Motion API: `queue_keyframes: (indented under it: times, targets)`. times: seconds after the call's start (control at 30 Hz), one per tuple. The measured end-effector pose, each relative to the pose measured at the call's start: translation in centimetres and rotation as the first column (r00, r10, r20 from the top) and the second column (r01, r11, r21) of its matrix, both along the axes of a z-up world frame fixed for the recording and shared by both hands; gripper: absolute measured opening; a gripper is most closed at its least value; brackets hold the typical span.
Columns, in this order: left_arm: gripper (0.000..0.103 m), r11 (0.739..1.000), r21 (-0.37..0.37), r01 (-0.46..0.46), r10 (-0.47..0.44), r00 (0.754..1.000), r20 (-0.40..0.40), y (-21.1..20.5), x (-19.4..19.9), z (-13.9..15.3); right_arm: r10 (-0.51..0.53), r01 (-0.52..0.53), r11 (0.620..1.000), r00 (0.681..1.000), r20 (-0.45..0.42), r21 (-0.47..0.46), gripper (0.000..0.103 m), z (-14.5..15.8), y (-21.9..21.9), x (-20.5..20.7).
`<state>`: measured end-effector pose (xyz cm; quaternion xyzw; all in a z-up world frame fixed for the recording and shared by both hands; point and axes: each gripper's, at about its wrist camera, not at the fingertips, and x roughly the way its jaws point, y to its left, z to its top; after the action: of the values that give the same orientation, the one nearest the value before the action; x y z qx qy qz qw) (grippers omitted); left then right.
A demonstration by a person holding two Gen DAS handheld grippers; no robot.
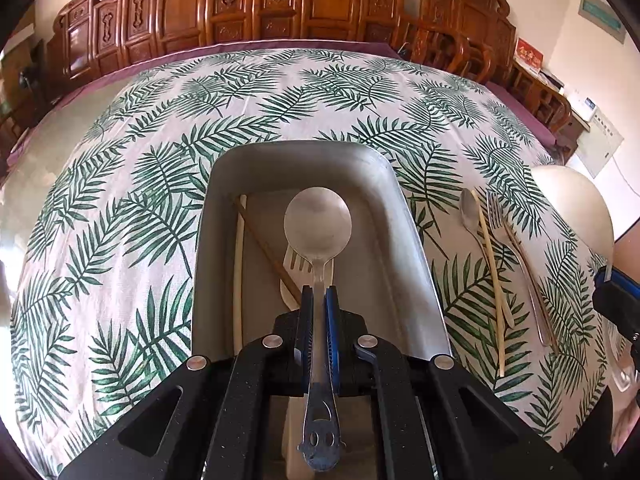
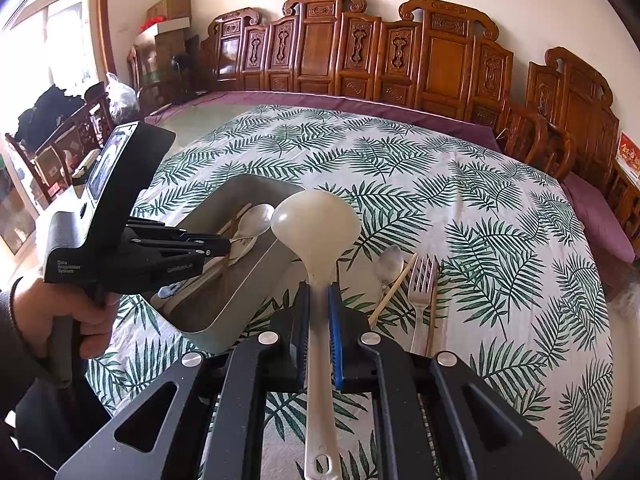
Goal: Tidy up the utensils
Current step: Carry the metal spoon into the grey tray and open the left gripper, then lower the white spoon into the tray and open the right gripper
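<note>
Left wrist view, left to right: a leaf-print tablecloth (image 1: 120,208) covers the table. A rectangular metal tray (image 1: 224,216) sits at centre. Inside it, along the left wall, lies a pale chopstick (image 1: 239,272); a brown chopstick (image 1: 266,246) crosses it diagonally, and a cream plastic fork (image 1: 294,266) lies beneath the raised spoon. The left gripper (image 1: 319,300) has its jaws clamped on the handle of a round-bowled steel spoon (image 1: 318,222), held above the tray with the bowl pointing away from the camera. Right of the tray, on the cloth, lie a small metal spoon (image 1: 469,210), a pale chopstick (image 1: 494,276) and a metal fork (image 1: 516,256), side by side and near one another. At the far right edge, the cream ladle bowl (image 1: 576,204) is visible.

Right wrist view, left to right: the person's left hand (image 2: 44,316) grips the left gripper's handle; the left gripper (image 2: 224,246) reaches over the metal tray (image 2: 248,288), holding the steel spoon (image 2: 254,220) inside the tray outline. The right gripper (image 2: 319,304) has its jaws clamped on the handle of a cream plastic ladle (image 2: 316,220), held above the cloth, just right of the tray. Further right, on the cloth, lie the small metal spoon (image 2: 388,266), a chopstick (image 2: 394,288) and the metal fork (image 2: 422,284), with a second chopstick (image 2: 432,316) just beside the fork's handle.
</note>
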<state>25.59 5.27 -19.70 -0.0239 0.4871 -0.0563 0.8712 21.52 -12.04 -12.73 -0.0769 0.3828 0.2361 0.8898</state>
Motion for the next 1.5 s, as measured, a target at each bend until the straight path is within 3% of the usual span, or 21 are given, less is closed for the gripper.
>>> queue_keyframes:
  times: [0.2,0.5,0.6,0.7,0.77,0.83,1.0,1.3,1.5]
  targets:
    - [0.006,1.000,-0.011,0.008,-0.008,1.000,0.021,0.5,-1.0,1.2,-0.001,0.001,1.000,1.000,-0.010,0.009,0.011,0.0,0.3,0.2]
    - [0.008,1.000,0.019,0.016,-0.018,0.995,0.097,3.4,-3.9,5.2,0.023,-0.022,0.999,1.000,-0.012,0.047,0.011,0.7,2.8,0.5]
    - [0.020,1.000,0.029,0.011,-0.015,0.992,0.124,4.6,-4.8,6.5,0.035,-0.035,0.998,0.999,-0.012,0.054,0.011,0.8,4.1,0.6]
    - [0.022,1.000,0.026,0.002,-0.005,0.989,0.145,5.8,-5.7,7.5,0.040,-0.039,0.997,0.999,-0.022,0.071,0.011,1.0,5.1,0.9]
    - [0.028,1.000,0.021,-0.006,0.002,0.987,0.161,6.6,-6.4,8.2,0.043,-0.040,0.995,0.999,-0.033,0.086,0.011,1.1,5.6,1.3]
    - [0.045,1.000,0.014,-0.016,0.014,0.984,0.177,7.2,-6.9,8.6,0.044,-0.040,0.995,0.998,-0.041,0.094,0.011,1.2,6.3,1.6]
    - [0.070,0.999,-0.015,-0.040,0.042,0.979,0.202,8.7,-7.7,9.3,0.040,-0.031,0.992,0.997,-0.072,0.122,0.011,1.0,7.4,2.7]
    - [0.085,0.998,-0.021,-0.066,0.068,0.976,0.208,10.0,-7.7,9.3,0.026,0.007,0.982,0.985,-0.170,0.188,0.011,-1.1,9.8,5.6]
    - [0.086,0.997,-0.019,-0.078,0.080,0.976,0.205,10.3,-7.6,9.0,0.010,0.036,0.981,0.972,-0.234,0.191,0.011,-3.6,11.4,6.9]
